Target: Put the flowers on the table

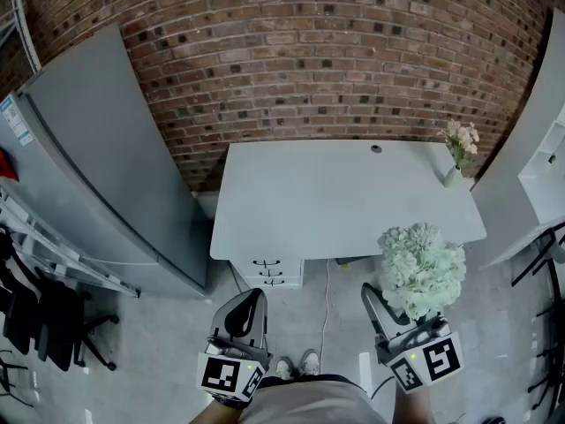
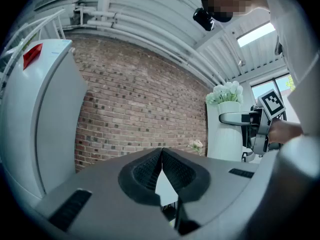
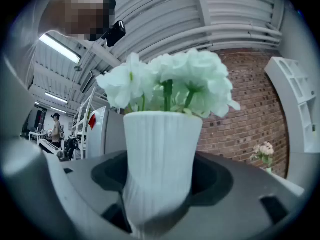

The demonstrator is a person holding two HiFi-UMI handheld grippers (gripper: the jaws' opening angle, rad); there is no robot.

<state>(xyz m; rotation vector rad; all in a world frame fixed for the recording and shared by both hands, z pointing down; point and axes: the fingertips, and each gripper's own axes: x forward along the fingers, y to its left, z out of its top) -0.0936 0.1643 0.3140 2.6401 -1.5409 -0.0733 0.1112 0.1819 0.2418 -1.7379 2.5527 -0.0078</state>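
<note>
Two tools low over the floor (image 1: 168, 343), short of the desk's (image 1: 309, 201) near edge. Left tool (image 1: 248, 304): jaws pressed together, nothing between. Right tool (image 1: 399, 316): spread wide, clamped on white ribbed vase (image 3: 161, 154) of pale flowers (image 1: 422, 268), upright, just off the near right corner, not resting on it. Small posy (image 1: 461, 144) standing at the far right corner.

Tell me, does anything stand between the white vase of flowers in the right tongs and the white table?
Nothing visible does. The right tongs grip the white ribbed vase of white flowers in front of the white rectangular table, whose near part is bare. A small vase of pale flowers stands at its far right corner.
</note>
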